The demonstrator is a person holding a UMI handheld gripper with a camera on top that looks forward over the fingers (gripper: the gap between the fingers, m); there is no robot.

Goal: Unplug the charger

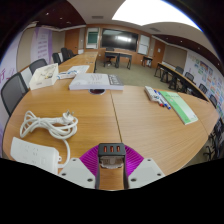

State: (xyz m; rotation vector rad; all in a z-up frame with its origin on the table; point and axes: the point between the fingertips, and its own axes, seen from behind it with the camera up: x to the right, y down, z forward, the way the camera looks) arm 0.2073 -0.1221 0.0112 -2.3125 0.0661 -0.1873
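Observation:
My gripper (112,153) is shut on a small black charger (112,149) with three orange ports on its top face. The magenta pads (90,157) press on both of its sides, and it is held above the wooden table (120,118). A white power strip (34,155) lies on the table to the left of the fingers, apart from the charger. Its white cable (50,124) is coiled just beyond it. I see no cable on the charger.
A white flat box (95,82) lies further along the table. A green book (181,106) and a white object (153,94) lie to the right. Black chairs (12,92) stand along the left side. A dark screen (118,40) hangs on the far wall.

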